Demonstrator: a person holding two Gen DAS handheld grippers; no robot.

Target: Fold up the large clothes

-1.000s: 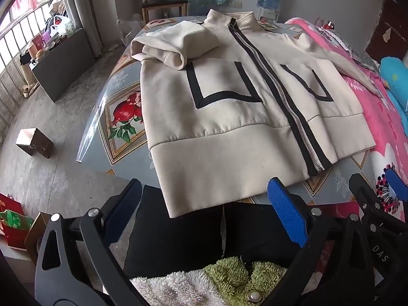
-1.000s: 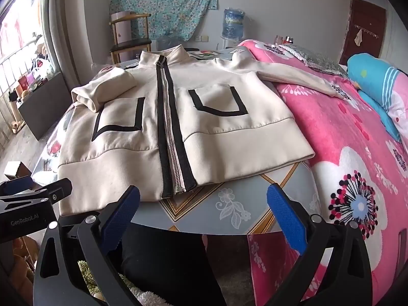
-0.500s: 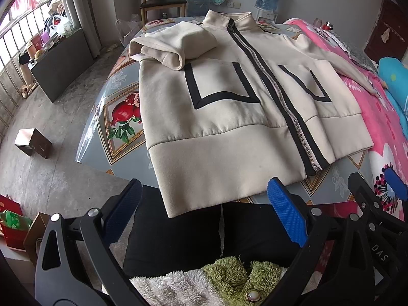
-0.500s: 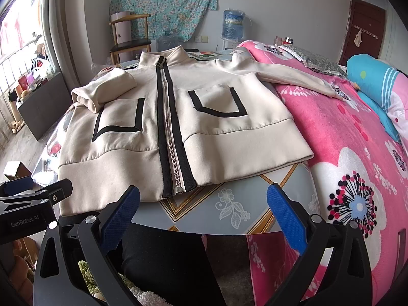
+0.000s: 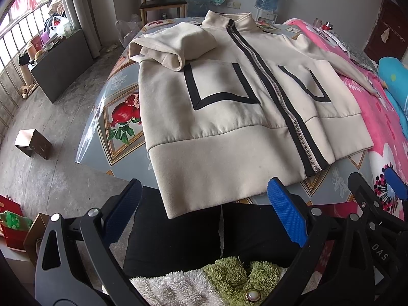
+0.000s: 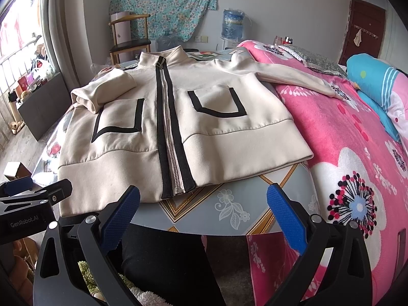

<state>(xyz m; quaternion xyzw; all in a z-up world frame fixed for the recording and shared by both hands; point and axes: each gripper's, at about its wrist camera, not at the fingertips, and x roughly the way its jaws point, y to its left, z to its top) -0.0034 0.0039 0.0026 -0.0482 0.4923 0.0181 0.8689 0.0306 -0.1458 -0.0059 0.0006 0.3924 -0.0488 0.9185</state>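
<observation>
Pretty lived-in room: bare concrete floor, pale grey walls, daylight coming through a barred window. Near that window there's a wooden chair under a floral wall cloth, with a water cooler bottle farther along and a dark door beyond it.

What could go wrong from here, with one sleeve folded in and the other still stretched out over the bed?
1. The jacket's hem overhangs the table's near edge; a tug there might drag the whole garment off.
2. The folded left sleeve lies loosely bunched and may unroll when the body is moved.
3. The right sleeve stretches onto the pink blanket, where it may catch and come across unevenly.
Both the left gripper and the right gripper are open, holding nothing.
</observation>
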